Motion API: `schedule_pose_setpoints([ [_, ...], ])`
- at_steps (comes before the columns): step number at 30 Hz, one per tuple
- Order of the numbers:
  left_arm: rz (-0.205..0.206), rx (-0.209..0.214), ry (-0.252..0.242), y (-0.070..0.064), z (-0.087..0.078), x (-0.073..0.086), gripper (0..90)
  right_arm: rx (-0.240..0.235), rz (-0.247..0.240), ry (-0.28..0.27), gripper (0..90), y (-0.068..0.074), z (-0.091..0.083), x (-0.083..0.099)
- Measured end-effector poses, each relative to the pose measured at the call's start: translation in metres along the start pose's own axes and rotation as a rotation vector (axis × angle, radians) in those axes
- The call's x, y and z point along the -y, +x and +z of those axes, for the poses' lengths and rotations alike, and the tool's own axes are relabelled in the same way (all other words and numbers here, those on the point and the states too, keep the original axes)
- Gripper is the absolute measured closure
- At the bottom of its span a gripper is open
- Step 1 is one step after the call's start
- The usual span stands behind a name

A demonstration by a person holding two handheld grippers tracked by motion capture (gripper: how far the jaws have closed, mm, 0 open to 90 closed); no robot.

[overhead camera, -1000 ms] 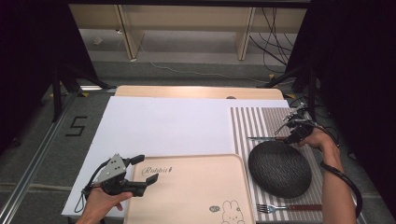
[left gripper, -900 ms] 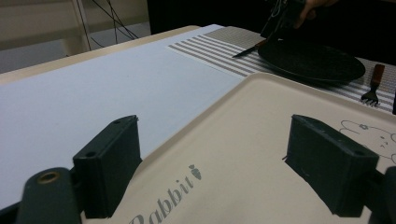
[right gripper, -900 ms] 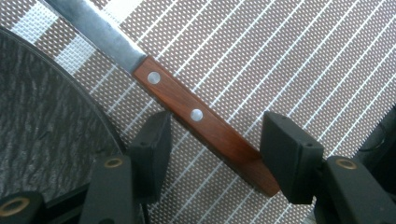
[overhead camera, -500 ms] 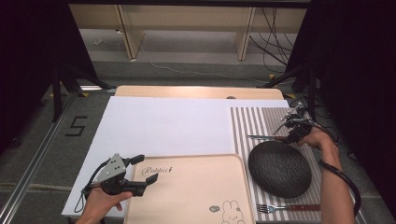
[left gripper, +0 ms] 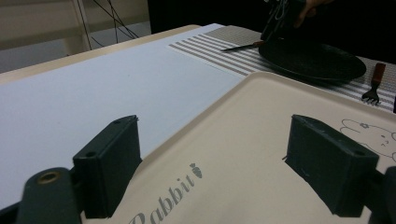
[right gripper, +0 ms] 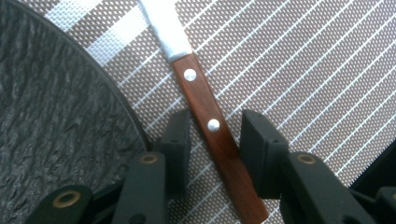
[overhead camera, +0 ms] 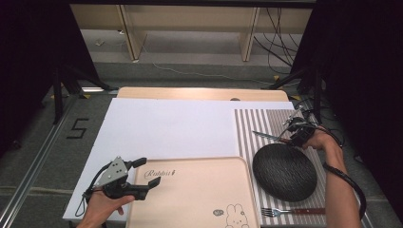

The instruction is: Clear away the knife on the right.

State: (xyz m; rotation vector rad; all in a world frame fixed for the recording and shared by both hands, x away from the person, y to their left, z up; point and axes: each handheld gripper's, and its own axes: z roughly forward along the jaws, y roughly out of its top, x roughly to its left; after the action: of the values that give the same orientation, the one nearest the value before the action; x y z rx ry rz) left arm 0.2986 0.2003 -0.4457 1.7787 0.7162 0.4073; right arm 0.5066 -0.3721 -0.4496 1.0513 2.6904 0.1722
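Now our right hand-held gripper (right gripper: 212, 140) straddles the knife (right gripper: 205, 121) handle on the striped mat (right gripper: 303, 70) beside the plate (right gripper: 56, 116), jaws not yet closed; our left hand-held gripper (left gripper: 224, 163) hovers wide open, empty, over the tray (left gripper: 261, 140).

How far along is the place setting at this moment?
Already laid: the striped placemat, with the black plate and the fork on it. In hand: the right gripper straddles the knife handle beside the plate, jaws on either side and slightly apart, not visibly clamped. The left gripper hangs open over the rabbit tray. Left: gripping or settling the knife.
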Motion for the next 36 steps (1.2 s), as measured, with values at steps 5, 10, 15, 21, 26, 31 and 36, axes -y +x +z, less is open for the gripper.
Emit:
schedule_pose_setpoints([
  [5, -0.001, 0.000, 0.000, 0.000, 0.000, 0.000, 17.1, 0.022, -0.033, -0.001, 72.6, 0.003, 0.001, -0.002],
  [10, 0.000, 0.002, 0.001, -0.001, 0.000, 0.000, 17.1, 0.018, -0.051, 0.009, 75.8, 0.003, 0.001, -0.004],
  [15, 0.005, 0.006, 0.000, 0.000, 0.000, 0.000, 17.1, 0.017, -0.041, 0.015, 76.3, 0.004, 0.001, -0.005],
  [21, 0.004, 0.005, 0.000, 0.000, -0.001, 0.000, 17.1, 0.015, -0.045, 0.021, 76.7, 0.004, 0.001, -0.006],
  [26, -0.015, 0.001, 0.002, -0.001, 0.000, 0.001, 17.1, 0.030, -0.041, 0.018, 76.8, 0.005, -0.002, -0.009],
  [31, -0.007, -0.001, -0.001, 0.000, -0.001, 0.000, 17.1, 0.059, -0.037, 0.019, 76.9, 0.006, -0.007, -0.014],
  [36, -0.004, -0.001, 0.000, 0.000, -0.001, 0.000, 17.1, 0.084, -0.040, 0.009, 76.9, 0.005, -0.012, -0.018],
])
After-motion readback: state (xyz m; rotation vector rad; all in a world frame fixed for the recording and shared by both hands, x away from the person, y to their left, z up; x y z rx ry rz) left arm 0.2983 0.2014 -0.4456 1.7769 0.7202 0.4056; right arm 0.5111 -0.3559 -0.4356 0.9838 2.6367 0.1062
